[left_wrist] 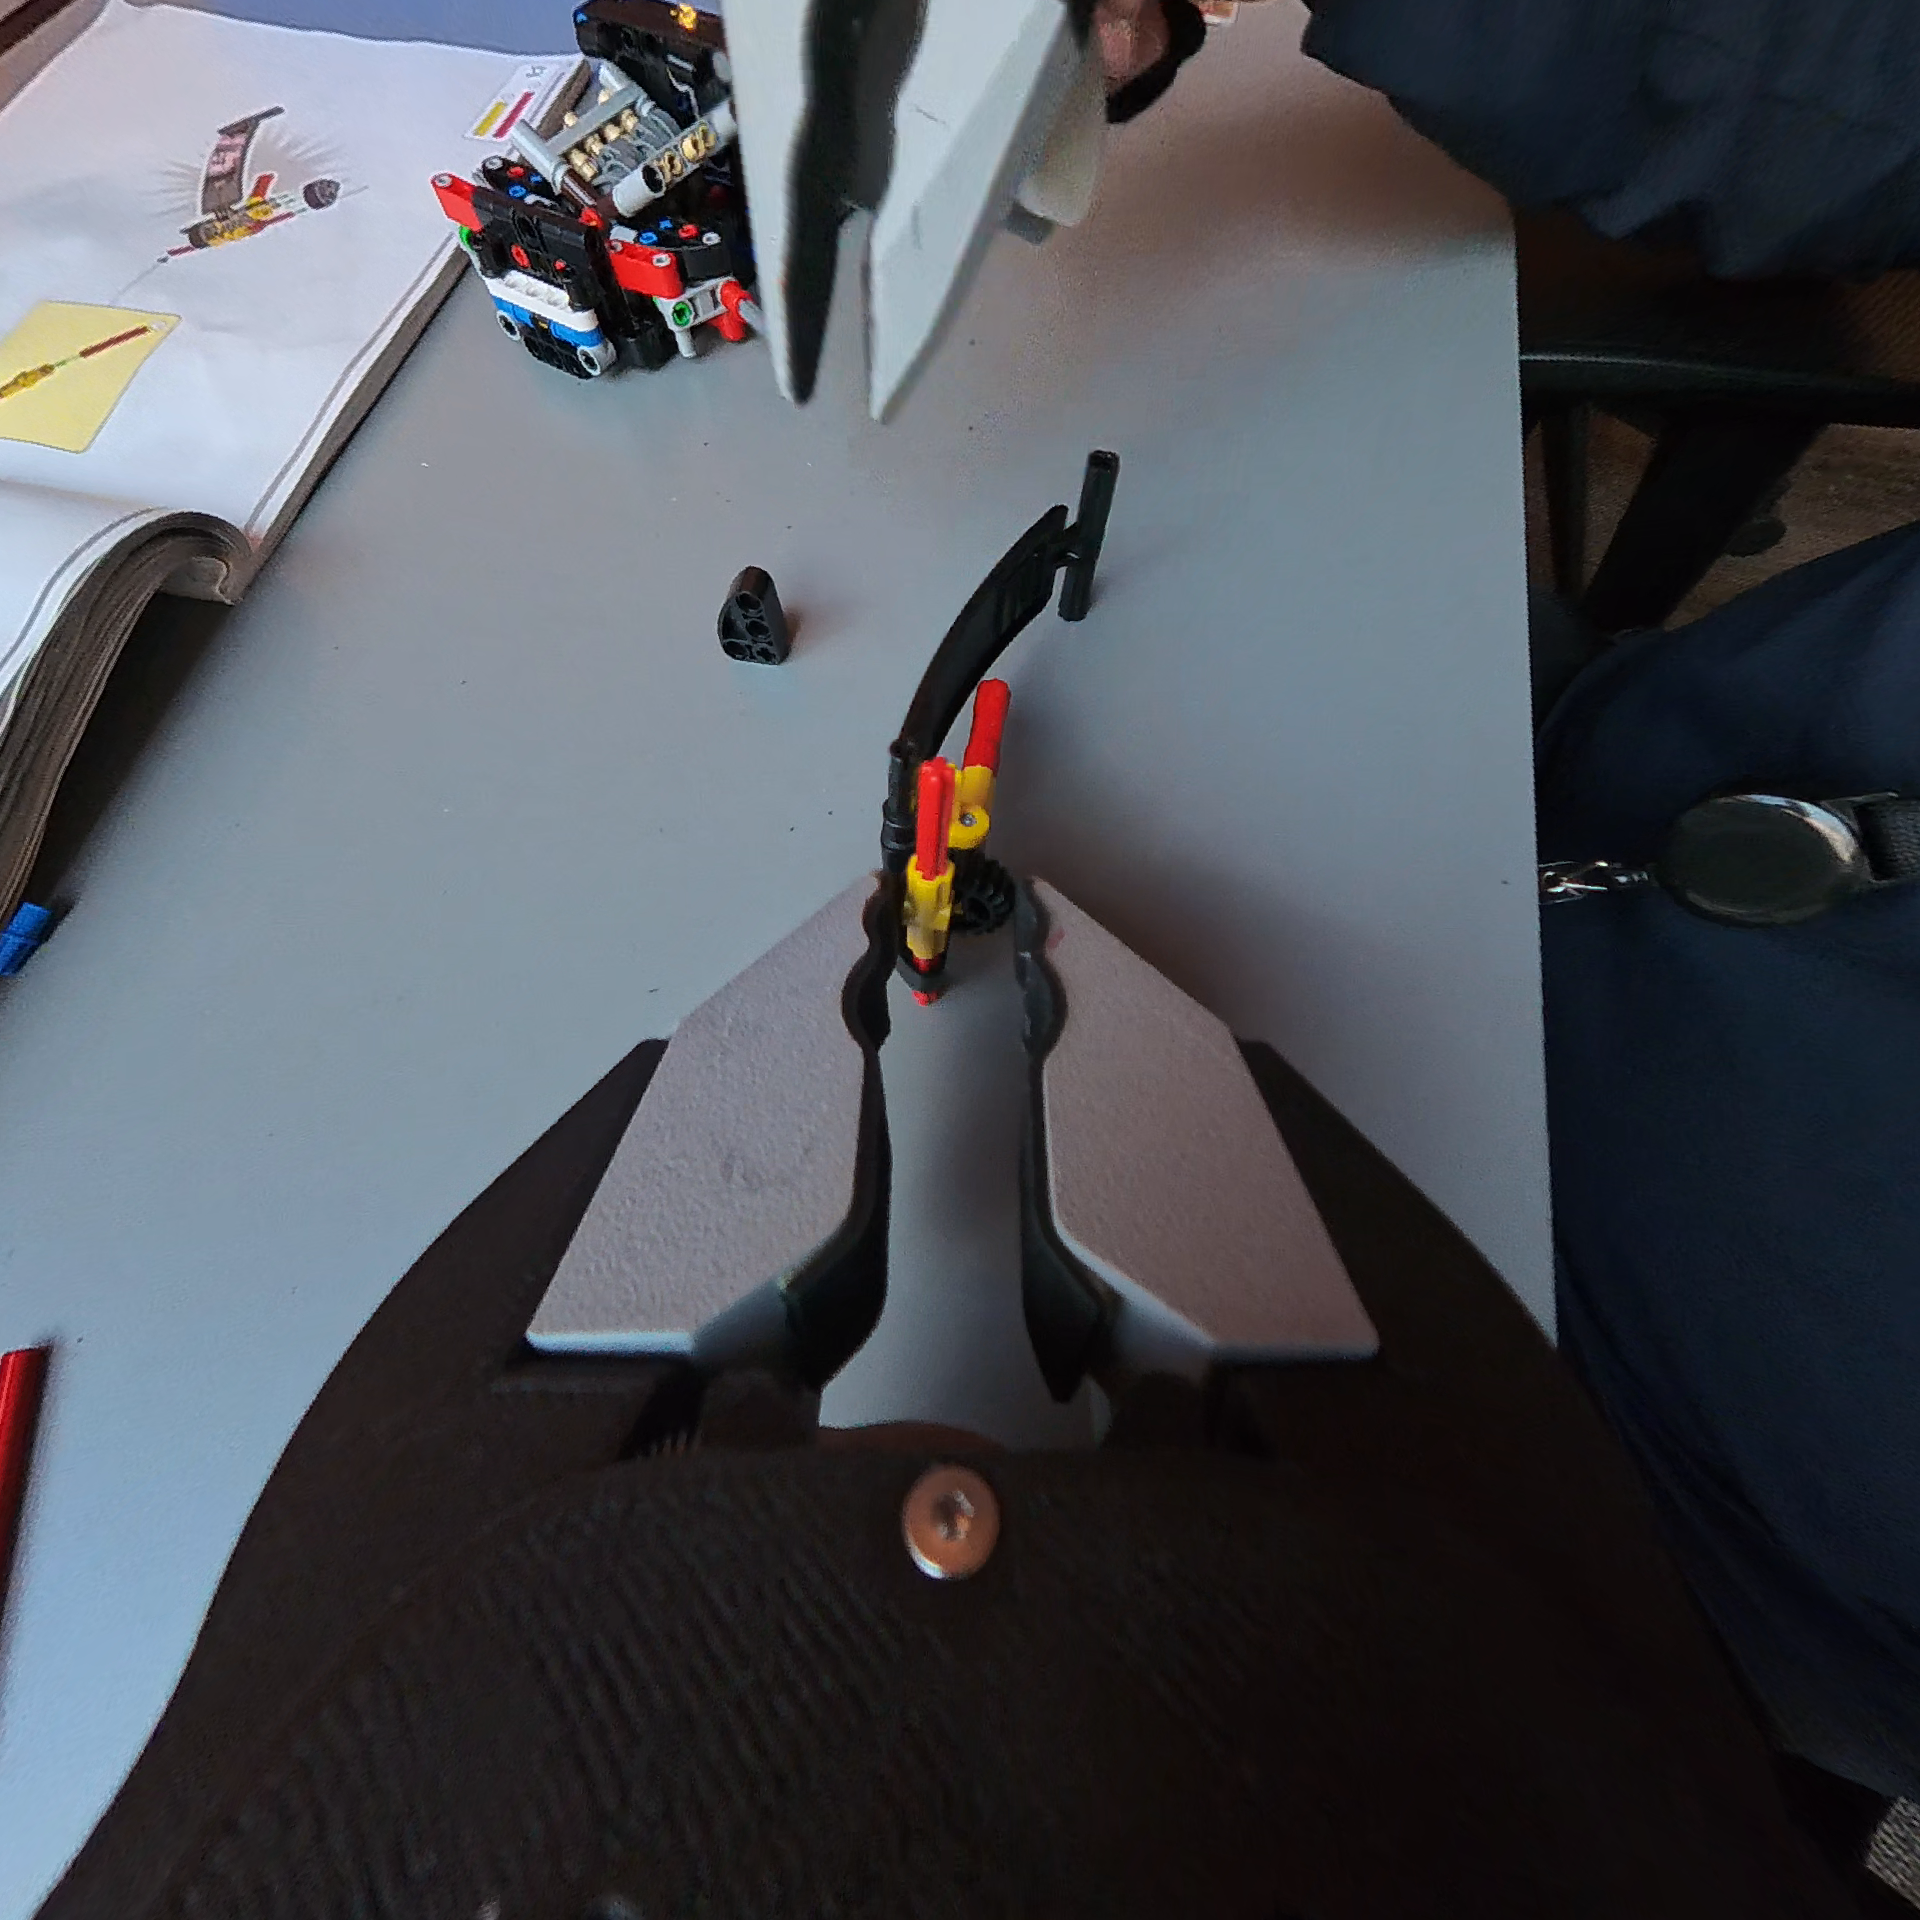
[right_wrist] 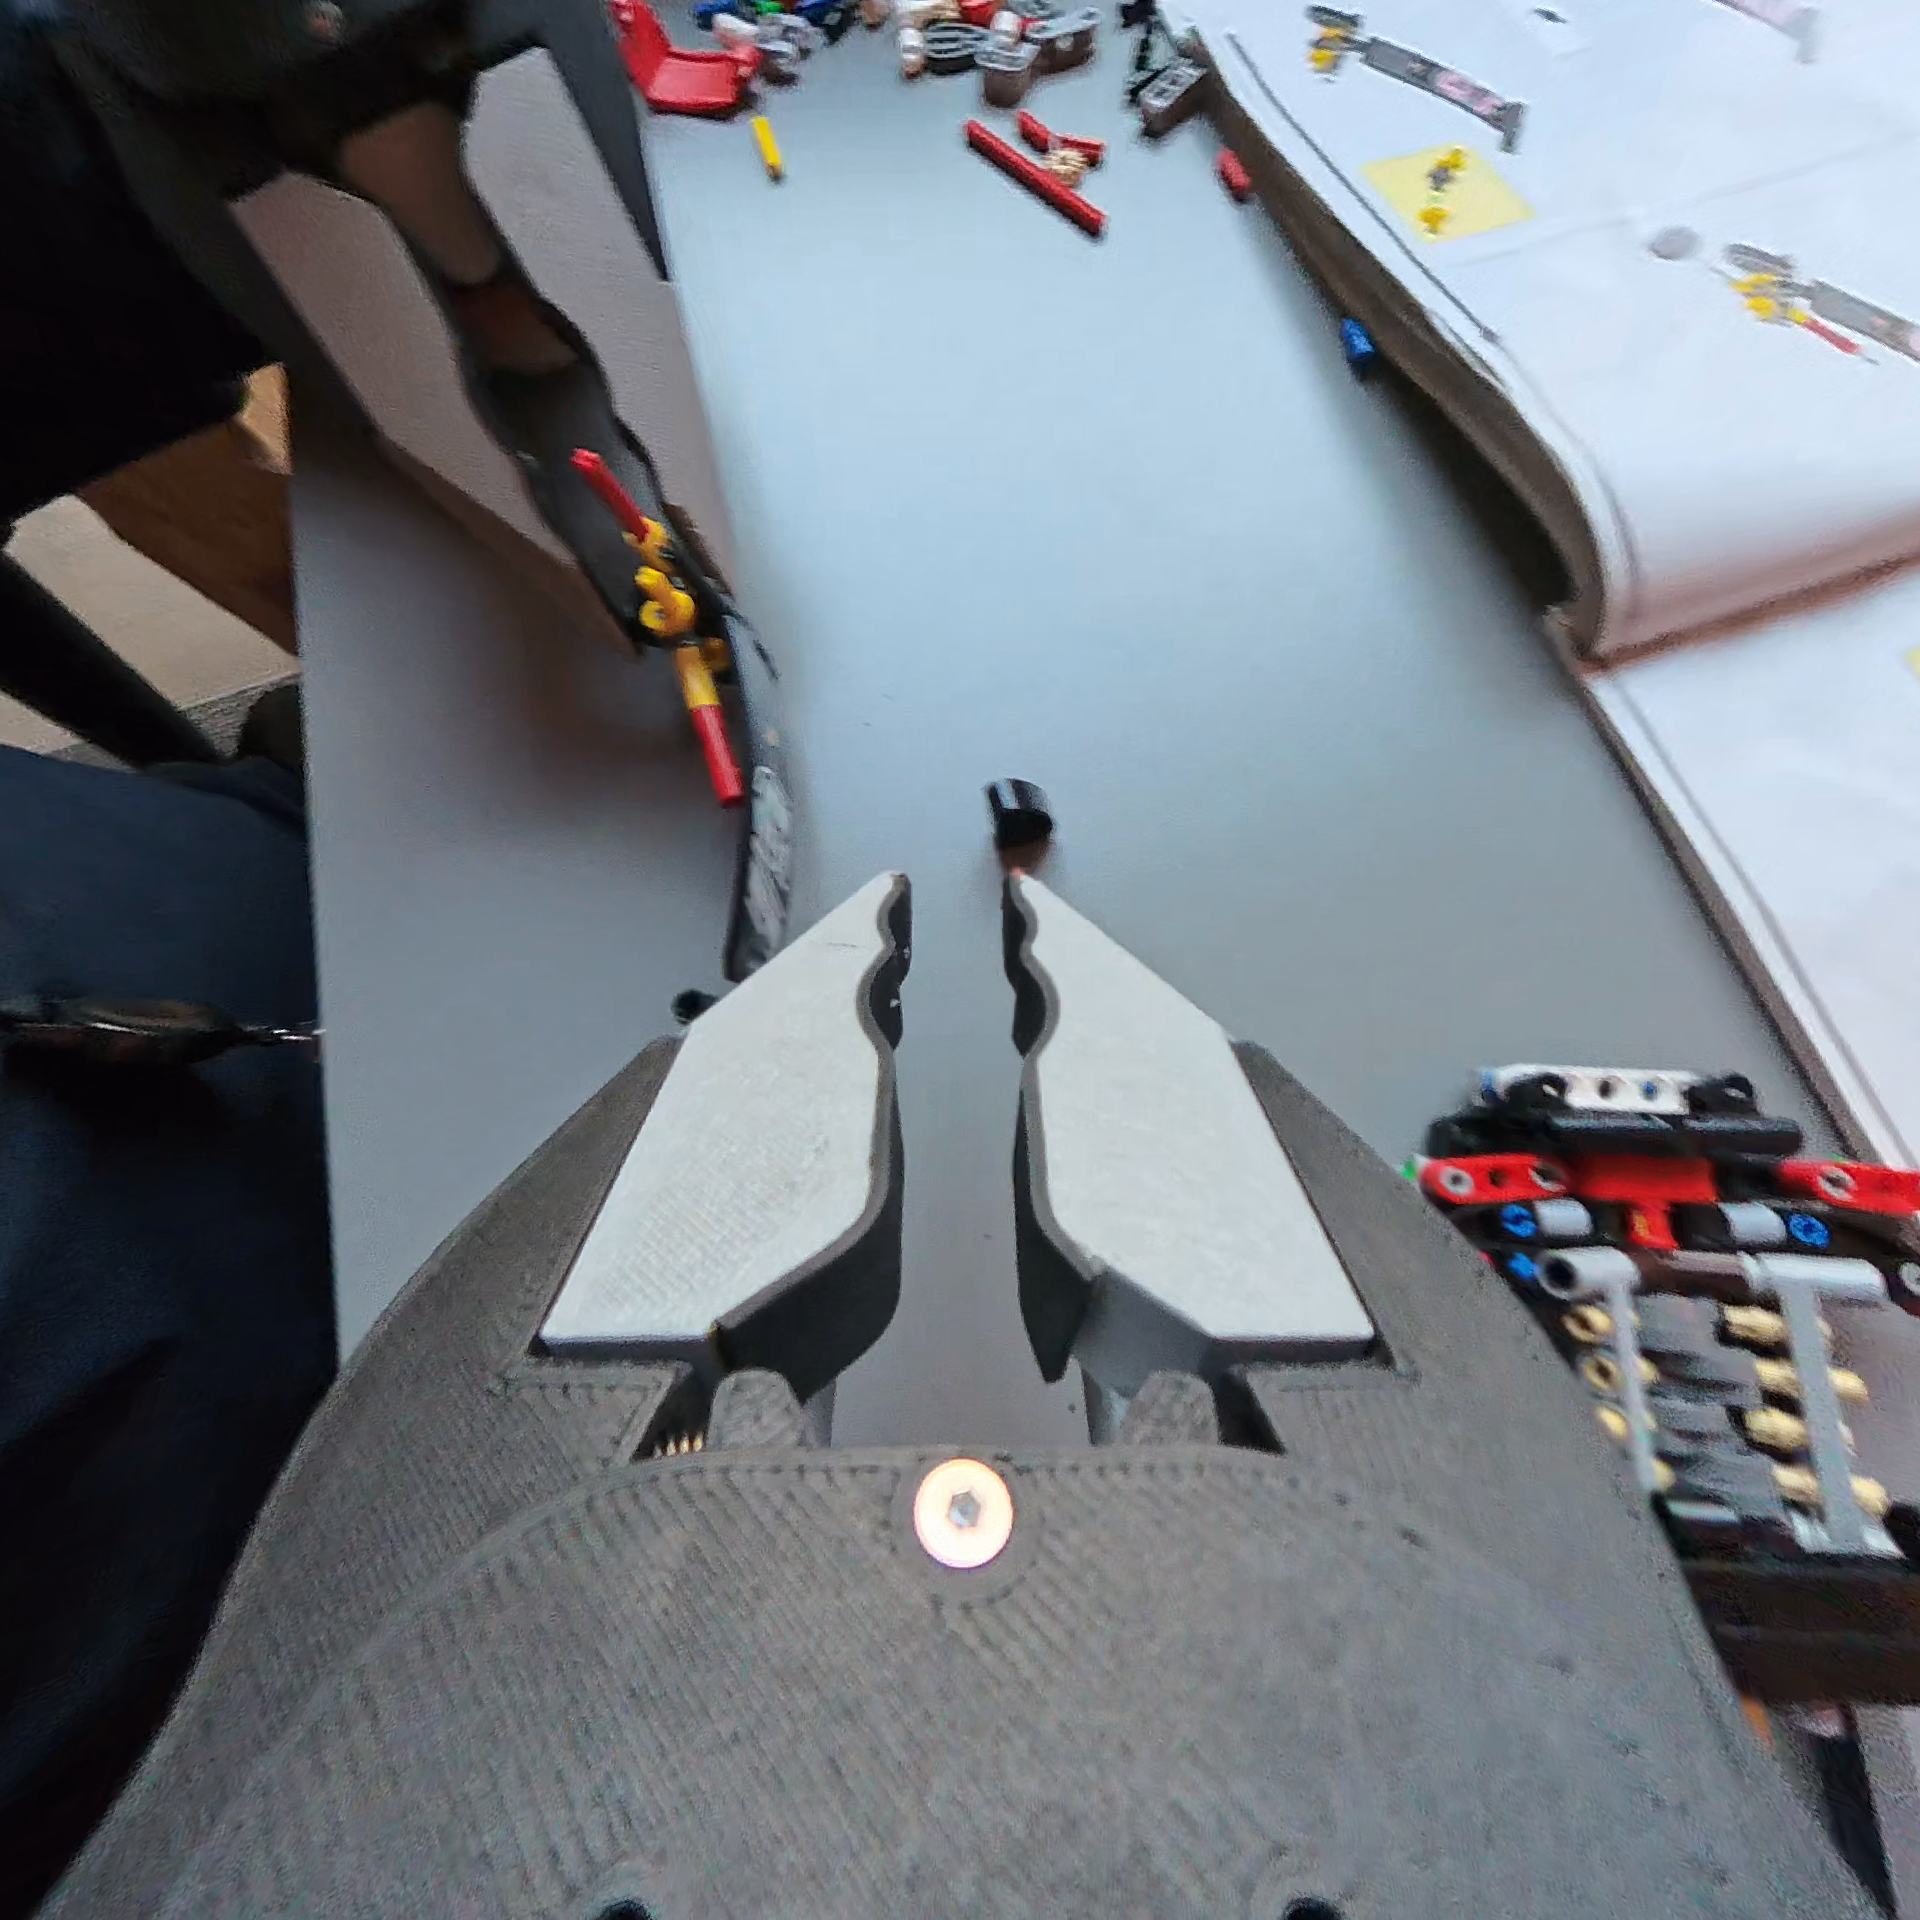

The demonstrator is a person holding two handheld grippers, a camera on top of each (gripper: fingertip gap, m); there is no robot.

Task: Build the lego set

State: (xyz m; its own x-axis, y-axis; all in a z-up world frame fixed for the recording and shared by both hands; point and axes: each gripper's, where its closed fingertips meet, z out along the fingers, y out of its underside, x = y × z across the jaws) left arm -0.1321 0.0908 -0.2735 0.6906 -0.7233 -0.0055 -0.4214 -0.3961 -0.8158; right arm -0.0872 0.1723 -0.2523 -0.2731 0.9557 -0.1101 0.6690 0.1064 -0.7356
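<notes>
My left gripper (left_wrist: 951, 894) is shut on a small assembly (left_wrist: 940, 862) of yellow connectors, red axles and a black gear. The left pad presses the yellow part and the right pad meets the gear. A curved black piece (left_wrist: 987, 634) with a cross bar runs forward from the assembly over the grey table (left_wrist: 416, 831). The right wrist view shows the same assembly (right_wrist: 675, 623) at the left gripper's tips (right_wrist: 665, 613). My right gripper (right_wrist: 956, 883) is open and empty above the table. A small black brick (right_wrist: 1018, 816) lies just beyond its right fingertip and also shows in the left wrist view (left_wrist: 753, 618). The right gripper also shows there (left_wrist: 836, 400).
An open instruction book (left_wrist: 156, 260) (right_wrist: 1662, 312) lies along one side. A partly built red, black and white model (left_wrist: 603, 260) (right_wrist: 1683, 1299) stands beside it. Loose pieces (right_wrist: 987, 62) lie at the far end. The table edge (left_wrist: 1527, 727) is near a person in dark clothing. From my right tips it is roughly 4 centimetres to the small black brick (right_wrist: 1018, 816); from my left, 9 centimetres. Seen from the left wrist view (left_wrist: 753, 585) as well.
</notes>
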